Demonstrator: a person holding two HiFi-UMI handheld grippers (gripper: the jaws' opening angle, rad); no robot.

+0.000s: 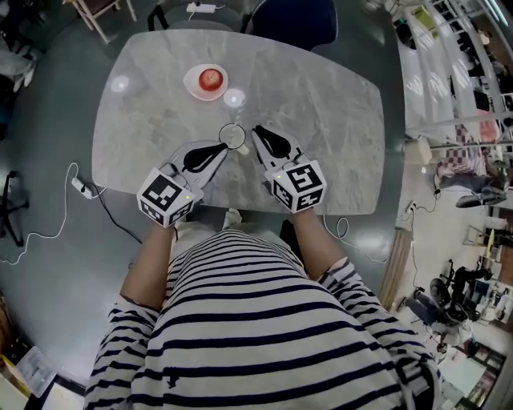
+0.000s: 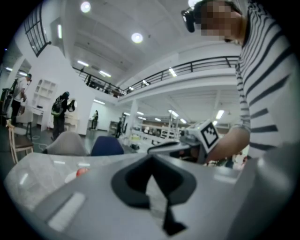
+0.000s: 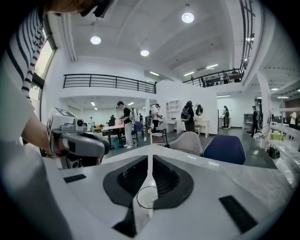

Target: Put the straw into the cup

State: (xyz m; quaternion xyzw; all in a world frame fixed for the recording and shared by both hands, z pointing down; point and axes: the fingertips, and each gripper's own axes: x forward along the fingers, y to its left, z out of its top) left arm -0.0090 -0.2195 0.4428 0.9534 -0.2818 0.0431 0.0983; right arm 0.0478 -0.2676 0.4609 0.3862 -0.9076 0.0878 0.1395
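Observation:
A small clear cup point(image 1: 232, 136) stands on the marble table point(image 1: 321, 120), just beyond the tips of both grippers. My left gripper point(image 1: 226, 147) has its jaws together and its tip is at the cup's near-left rim; the left gripper view point(image 2: 151, 157) shows only table in the slit. My right gripper point(image 1: 256, 130) comes in from the right, tip beside the cup. In the right gripper view its jaws point(image 3: 150, 157) are shut on a thin white straw point(image 3: 149, 173), which runs down the seam to the cup's round rim point(image 3: 148, 197). The straw does not show in the head view.
A red fruit point(image 1: 210, 78) on a small white plate point(image 1: 196, 86) sits farther back on the table, also seen as a red spot point(image 2: 82, 171). A blue chair point(image 1: 292, 20) stands behind the far edge. A white cable point(image 1: 48, 232) lies on the floor at left.

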